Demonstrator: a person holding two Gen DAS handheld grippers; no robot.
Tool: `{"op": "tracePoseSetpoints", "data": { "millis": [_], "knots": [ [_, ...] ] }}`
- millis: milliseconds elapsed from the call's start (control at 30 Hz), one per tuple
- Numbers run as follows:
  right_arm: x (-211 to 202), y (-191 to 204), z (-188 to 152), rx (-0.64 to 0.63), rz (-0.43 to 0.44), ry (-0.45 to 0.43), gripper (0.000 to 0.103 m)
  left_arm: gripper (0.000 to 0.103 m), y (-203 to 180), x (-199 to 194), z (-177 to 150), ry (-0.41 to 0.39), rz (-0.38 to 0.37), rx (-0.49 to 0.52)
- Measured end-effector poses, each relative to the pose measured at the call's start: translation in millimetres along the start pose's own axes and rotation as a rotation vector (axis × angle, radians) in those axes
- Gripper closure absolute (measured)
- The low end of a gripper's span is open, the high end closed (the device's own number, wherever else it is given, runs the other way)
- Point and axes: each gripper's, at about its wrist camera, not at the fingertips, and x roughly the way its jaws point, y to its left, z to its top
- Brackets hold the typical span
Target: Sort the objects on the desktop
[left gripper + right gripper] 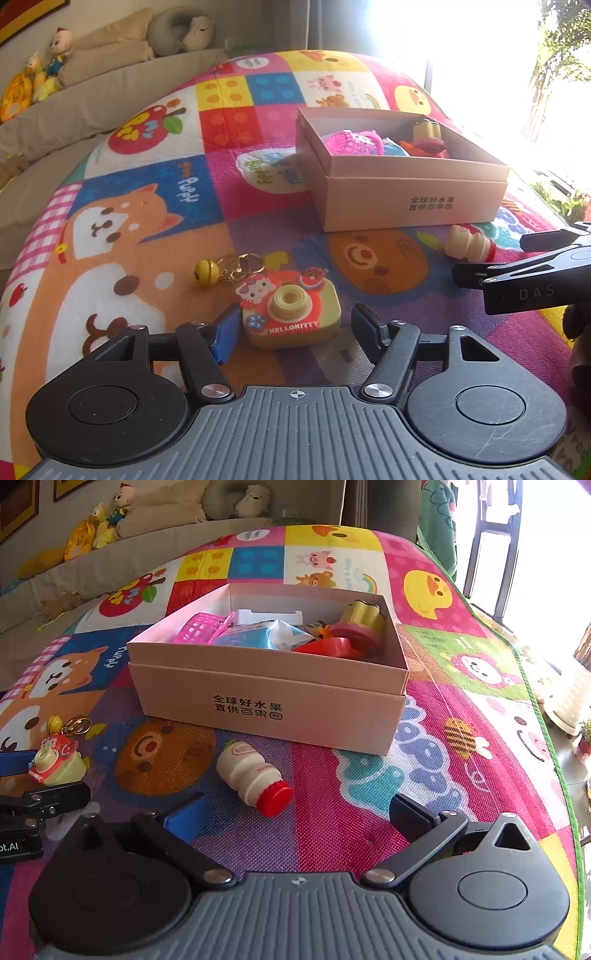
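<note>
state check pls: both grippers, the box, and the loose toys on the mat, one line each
left gripper: jaws astride the camera keychain, blue pad at its side, other pad just clear
right gripper: open, empty
camera keychain: on the mat, not lifted
yellow bell: on the mat, ringed to the keychain
toy drink bottle: lying on its side, red cap on
pink box: open, partly filled with toys

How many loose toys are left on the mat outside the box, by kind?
Camera keychain: 1
Bottle: 1
Total: 2
</note>
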Motion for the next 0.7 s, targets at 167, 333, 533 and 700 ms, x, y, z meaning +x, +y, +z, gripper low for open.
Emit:
{"op": "tracePoseSetpoints", "data": {
  "millis": [167,333,533,700],
  "knots": [
    [0,-1,0,0.001,-0.001,-0.005,0.0,0.034,0,-1,-3,-0.014,0.004,0.002],
    [-1,-12,3,0.049,-0.05,-0.021,0.0,0.032,1,-1,-4,-0.017,-0.004,-0.005],
    [-3,-22,4,0.047,-0.151,-0.034,0.0,0.027,1,-1,-5,-0.019,-0.02,-0.004],
    [-6,-15,5,0.061,-0.017,-0.018,0.016,0.025,1,-1,-5,-0.02,-0.024,-0.004]
  ]
}}
